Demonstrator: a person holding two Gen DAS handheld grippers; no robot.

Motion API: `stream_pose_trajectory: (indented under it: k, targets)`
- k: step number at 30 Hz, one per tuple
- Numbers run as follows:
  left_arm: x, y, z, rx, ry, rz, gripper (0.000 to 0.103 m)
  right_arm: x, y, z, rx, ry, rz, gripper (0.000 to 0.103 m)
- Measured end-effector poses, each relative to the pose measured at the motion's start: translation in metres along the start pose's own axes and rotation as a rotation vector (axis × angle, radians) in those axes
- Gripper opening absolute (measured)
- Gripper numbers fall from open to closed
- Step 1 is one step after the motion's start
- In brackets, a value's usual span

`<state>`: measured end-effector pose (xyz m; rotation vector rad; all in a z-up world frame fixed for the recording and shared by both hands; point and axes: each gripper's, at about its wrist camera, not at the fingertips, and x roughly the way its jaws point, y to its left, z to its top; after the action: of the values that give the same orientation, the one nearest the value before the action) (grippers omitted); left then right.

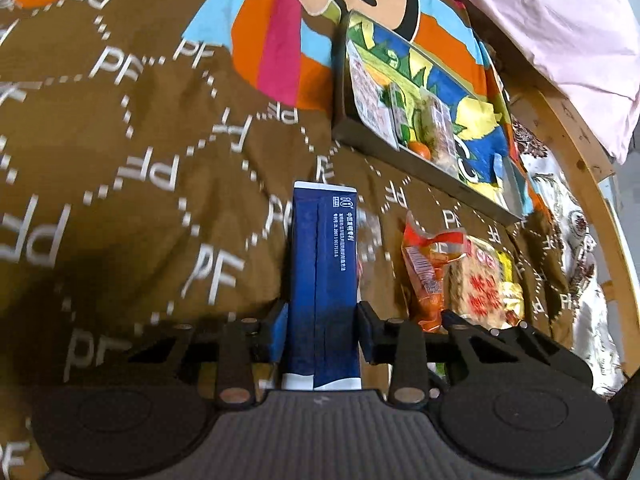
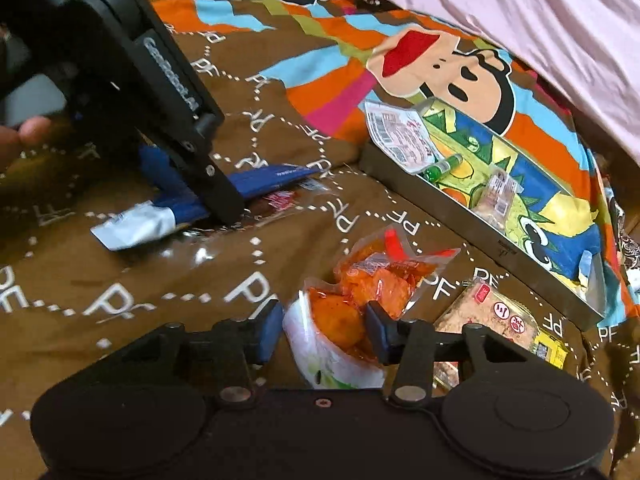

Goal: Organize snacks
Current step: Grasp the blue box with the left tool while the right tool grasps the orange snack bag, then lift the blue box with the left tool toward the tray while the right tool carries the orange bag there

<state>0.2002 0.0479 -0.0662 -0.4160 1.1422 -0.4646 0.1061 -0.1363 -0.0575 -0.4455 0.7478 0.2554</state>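
My left gripper (image 1: 322,320) is shut on a long dark blue snack packet (image 1: 323,264), which sticks out forward over the brown bedspread. In the right wrist view this gripper (image 2: 216,200) and the blue packet (image 2: 264,180) sit at the left. My right gripper (image 2: 322,328) has its jaws on either side of an orange snack pouch (image 2: 340,320) with a white end, touching or nearly touching it. A grey metal tray (image 2: 440,216) with a colourful lining holds several small snacks; it also shows in the left wrist view (image 1: 420,168).
A second orange pouch (image 2: 384,276) lies just beyond the held one. A tan biscuit pack (image 2: 496,316) and a yellow packet (image 2: 552,350) lie right of my right gripper. A pink pillow (image 2: 520,20) lies behind the tray. A wooden bed edge (image 1: 580,168) runs at right.
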Motion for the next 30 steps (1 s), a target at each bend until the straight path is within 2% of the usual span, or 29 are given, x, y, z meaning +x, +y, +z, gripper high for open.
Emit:
stream_pose_trajectory:
  k: [2, 5, 9, 13, 15, 17, 19, 23, 26, 30]
  targets:
    - [0.001, 0.002, 0.0, -0.013, 0.002, -0.004, 0.041, -0.004, -0.004, 0.002, 0.048, -0.016, -0.005, 0.065]
    - [0.002, 0.005, 0.002, -0.039, 0.01, -0.011, 0.041, -0.006, -0.021, 0.006, 0.171, -0.041, -0.015, 0.077]
    - [0.006, 0.006, 0.005, -0.061, 0.017, -0.024, 0.044, 0.006, -0.046, 0.003, 0.367, -0.029, 0.058, 0.081]
    - [0.01, 0.011, 0.009, -0.096, 0.028, -0.048, 0.047, 0.028, -0.054, -0.002, 0.438, 0.015, 0.104, 0.081]
    - [0.012, 0.009, 0.009, -0.089, 0.029, -0.043, 0.047, 0.038, -0.051, -0.002, 0.425, 0.038, 0.105, 0.081]
    - [0.012, 0.007, 0.009, -0.072, 0.028, -0.034, 0.046, 0.04, -0.043, -0.001, 0.388, 0.03, 0.083, 0.074]
    - [0.012, 0.002, 0.008, -0.043, 0.026, -0.011, 0.041, 0.037, -0.038, 0.001, 0.36, 0.022, 0.068, 0.069]
    - [0.01, -0.003, 0.007, -0.014, 0.017, 0.011, 0.038, 0.032, -0.032, 0.002, 0.311, 0.013, 0.031, 0.066]
    - [0.003, -0.002, 0.004, -0.037, -0.021, 0.009, 0.037, 0.025, -0.029, 0.0, 0.276, -0.006, -0.012, 0.066]
    - [-0.012, -0.009, 0.002, 0.006, -0.1, -0.001, 0.037, 0.016, -0.022, 0.001, 0.202, -0.054, -0.068, 0.065]
